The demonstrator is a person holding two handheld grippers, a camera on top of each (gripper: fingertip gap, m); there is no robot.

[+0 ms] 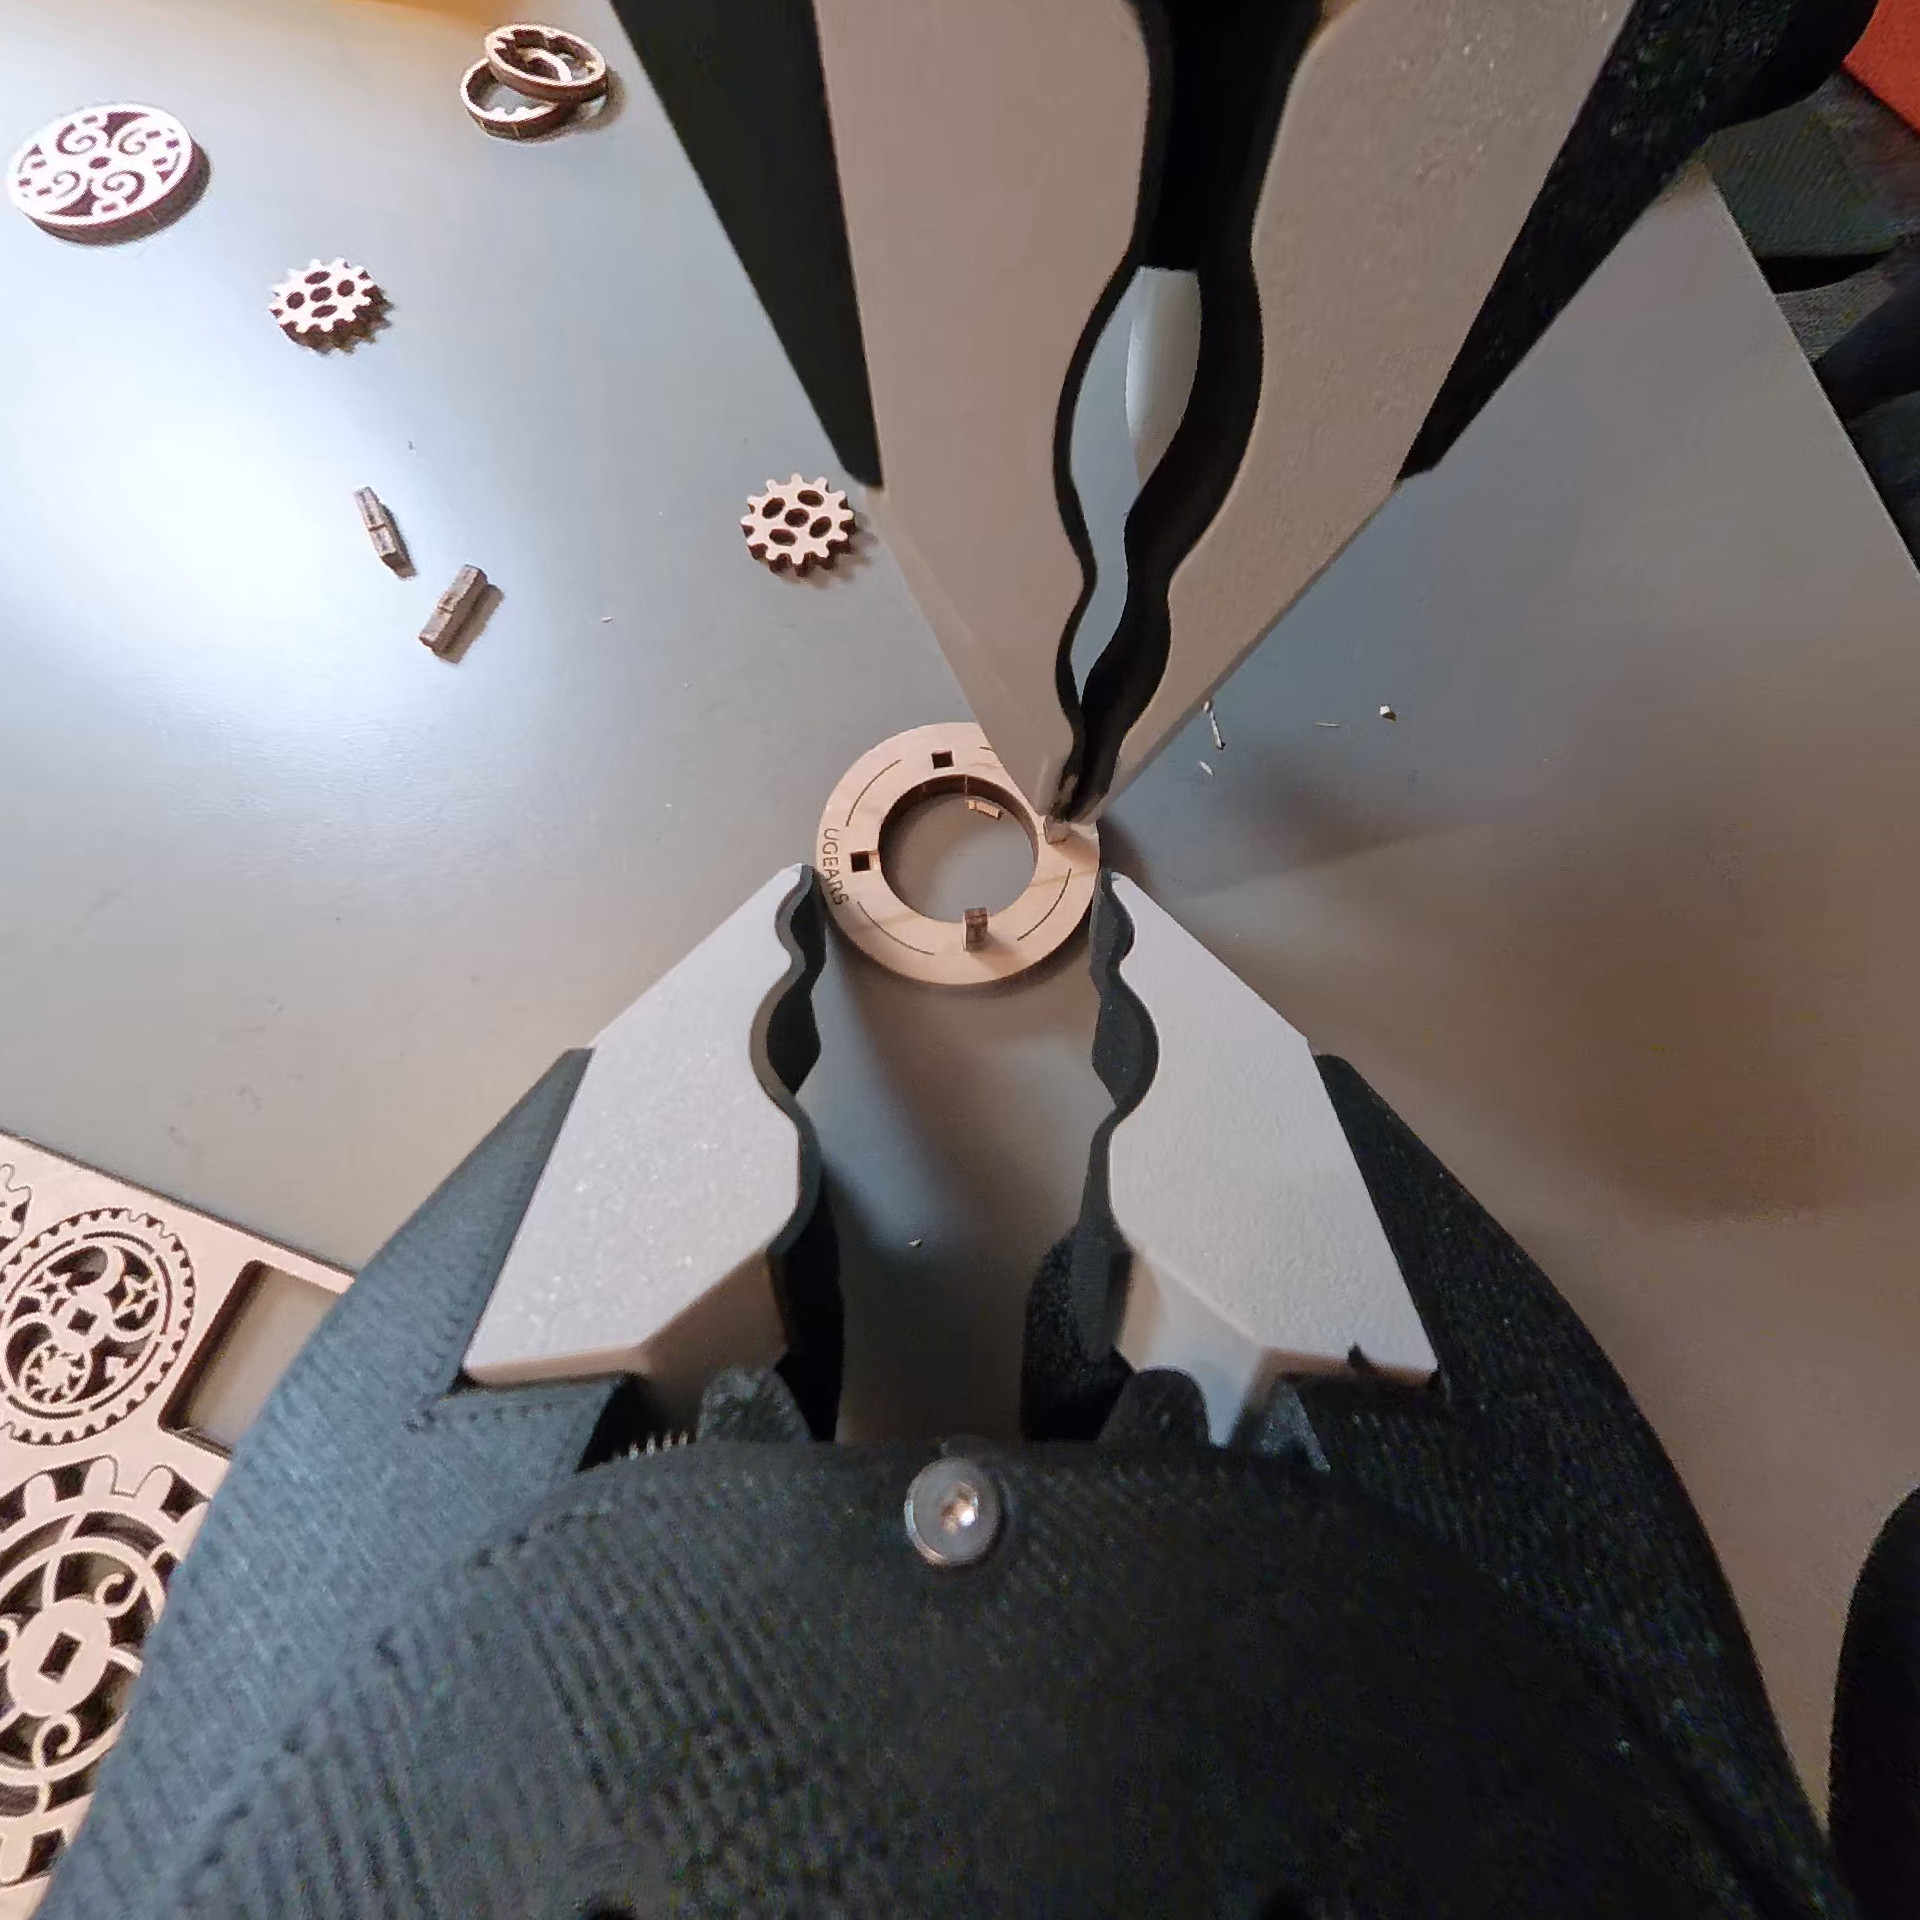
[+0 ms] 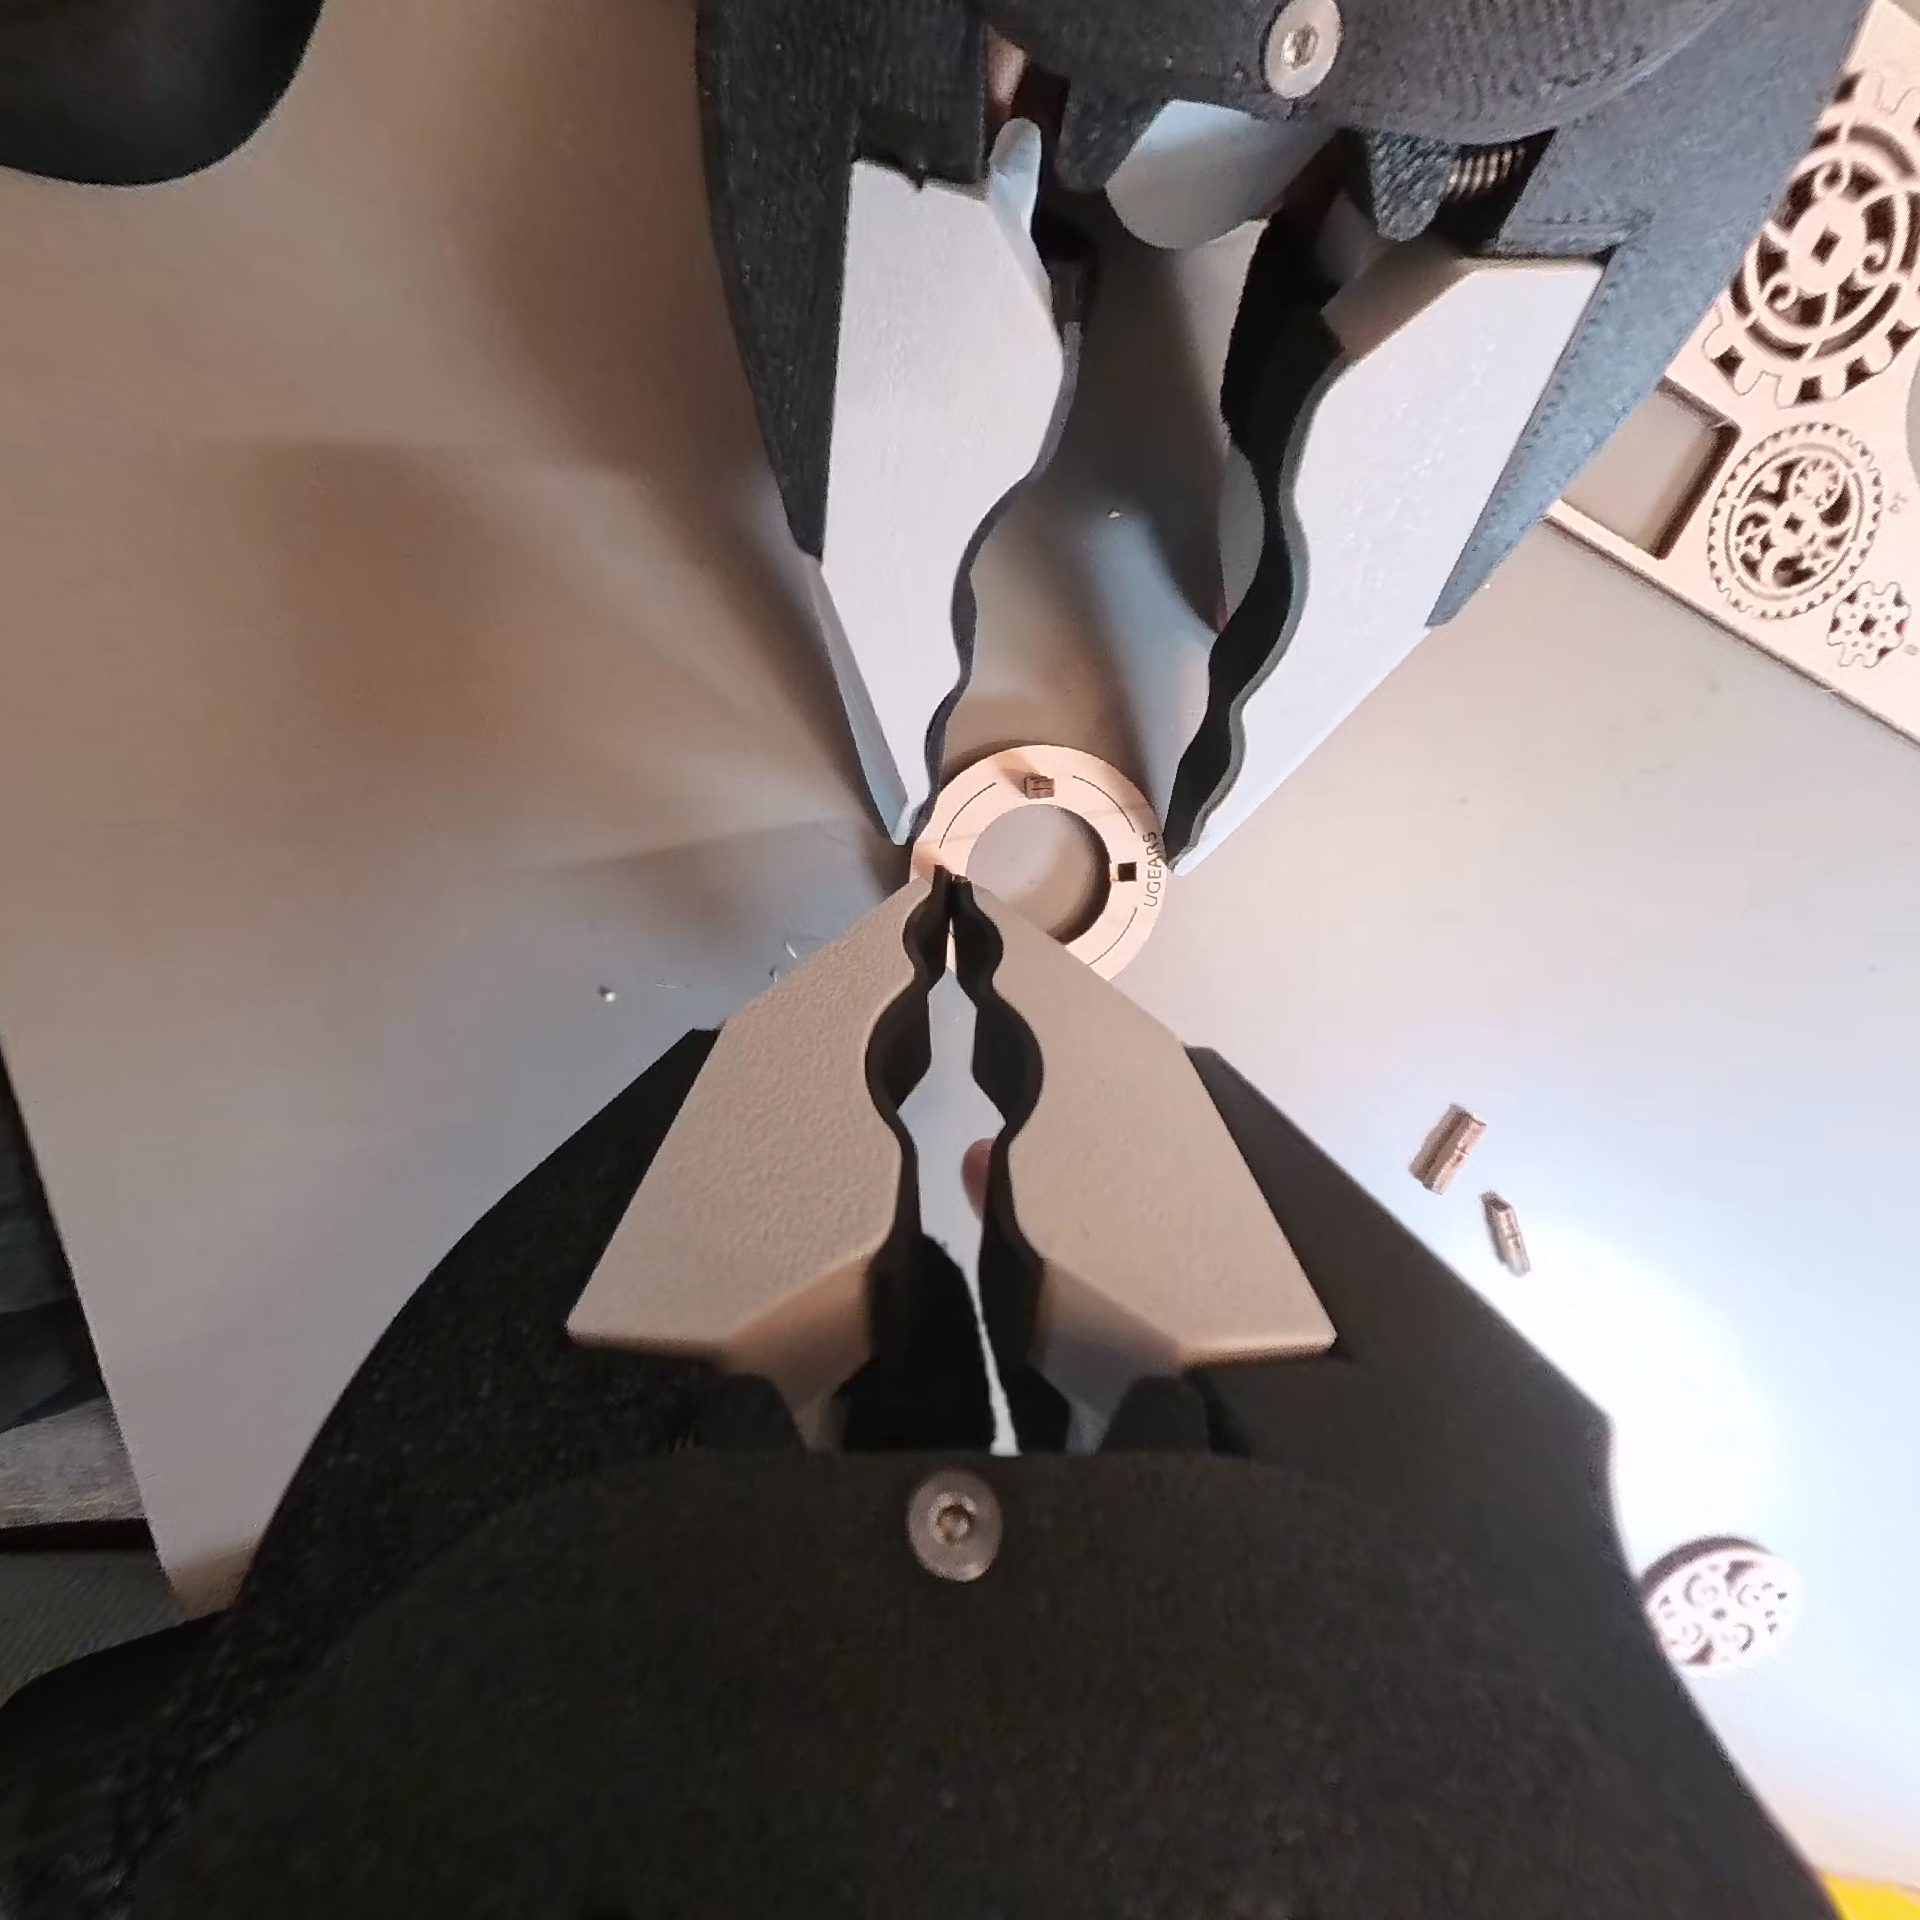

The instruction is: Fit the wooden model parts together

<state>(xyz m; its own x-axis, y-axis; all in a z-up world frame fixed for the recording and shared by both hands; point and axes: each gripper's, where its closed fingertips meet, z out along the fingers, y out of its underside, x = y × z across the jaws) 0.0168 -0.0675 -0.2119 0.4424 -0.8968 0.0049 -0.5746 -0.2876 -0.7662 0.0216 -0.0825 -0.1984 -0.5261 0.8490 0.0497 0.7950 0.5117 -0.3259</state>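
A flat wooden ring [image 1: 914, 951] lies on the grey table. One small peg [image 1: 977, 925] stands in a slot at its inner edge, and two square slots are empty. My left gripper [image 1: 956, 891] has a fingertip against each side of the ring. My right gripper [image 1: 1070, 805] comes in from above, shut on a small wooden peg [image 1: 1058, 828] that touches the ring's far right rim. In the right wrist view the right gripper [image 2: 951, 883] pinches the peg at the ring's [image 2: 1101, 925] near left edge, and the left gripper [image 2: 1044, 836] straddles the ring.
Two small gears [image 1: 330, 304] [image 1: 798, 525], an ornate disc [image 1: 104, 171], stacked rings [image 1: 535, 78] and two loose pegs [image 1: 382, 530] [image 1: 457, 611] lie to the left. A cut-out parts sheet [image 1: 94, 1403] sits at near left. The table edge [image 1: 1756, 270] runs at the right. The grippers are tip to tip, or close to it. From either gripper's tips it is about 30 cm to the ornate disc [image 1: 104, 171].
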